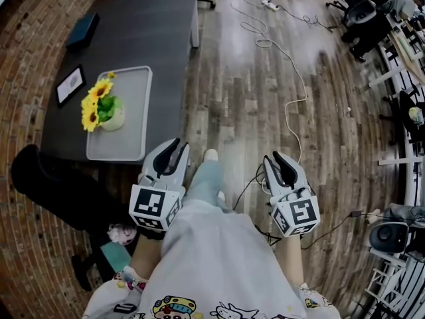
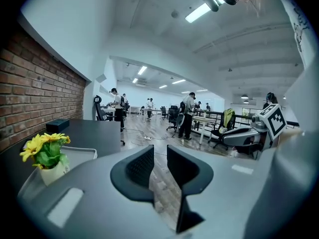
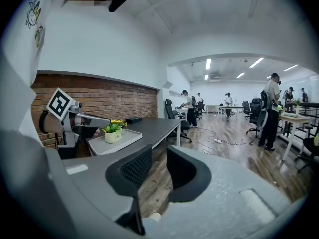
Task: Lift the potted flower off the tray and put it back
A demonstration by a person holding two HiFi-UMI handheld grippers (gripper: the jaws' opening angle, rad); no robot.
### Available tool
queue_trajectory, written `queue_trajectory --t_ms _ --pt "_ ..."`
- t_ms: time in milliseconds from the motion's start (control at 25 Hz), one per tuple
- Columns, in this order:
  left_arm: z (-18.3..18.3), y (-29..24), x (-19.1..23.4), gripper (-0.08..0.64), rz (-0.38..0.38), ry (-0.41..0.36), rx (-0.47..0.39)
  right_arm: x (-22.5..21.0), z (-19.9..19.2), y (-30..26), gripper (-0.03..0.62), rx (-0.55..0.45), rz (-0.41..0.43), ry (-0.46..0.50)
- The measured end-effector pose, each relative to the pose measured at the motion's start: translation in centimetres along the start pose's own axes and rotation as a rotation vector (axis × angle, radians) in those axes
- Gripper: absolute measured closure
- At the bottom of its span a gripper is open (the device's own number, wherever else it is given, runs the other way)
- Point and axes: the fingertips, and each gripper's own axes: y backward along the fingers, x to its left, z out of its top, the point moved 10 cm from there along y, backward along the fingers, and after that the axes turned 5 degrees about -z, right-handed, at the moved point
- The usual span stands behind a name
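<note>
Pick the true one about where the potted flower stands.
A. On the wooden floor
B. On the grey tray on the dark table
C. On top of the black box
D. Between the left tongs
B: the head view shows the potted flower standing on the grey tray, which lies on the dark table.

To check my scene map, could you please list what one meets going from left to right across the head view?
Framed picture → potted flower → left tool → right tool.
</note>
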Motion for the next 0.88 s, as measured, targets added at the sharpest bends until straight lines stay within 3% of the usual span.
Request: queue_trajectory --t_ms 280,520,880 --pt "3.2 -6.2 5.3 0.436 -0.001 -0.007 -0.046 -3.2 2.9 -7.0 0.460 -0.003 0.000 -0.006" --pt "5.9 -10.7 10.2 0.405 0.017 0.008 -0.076 -5.2 6.9 -13.6 0.425 -0.063 0.037 -0.029" --pt "5.9 -12.7 13.2 0.387 0.062 0.057 -0.064 -5.8 9.5 -19.7 0.386 -0.030 0.117 -0.018"
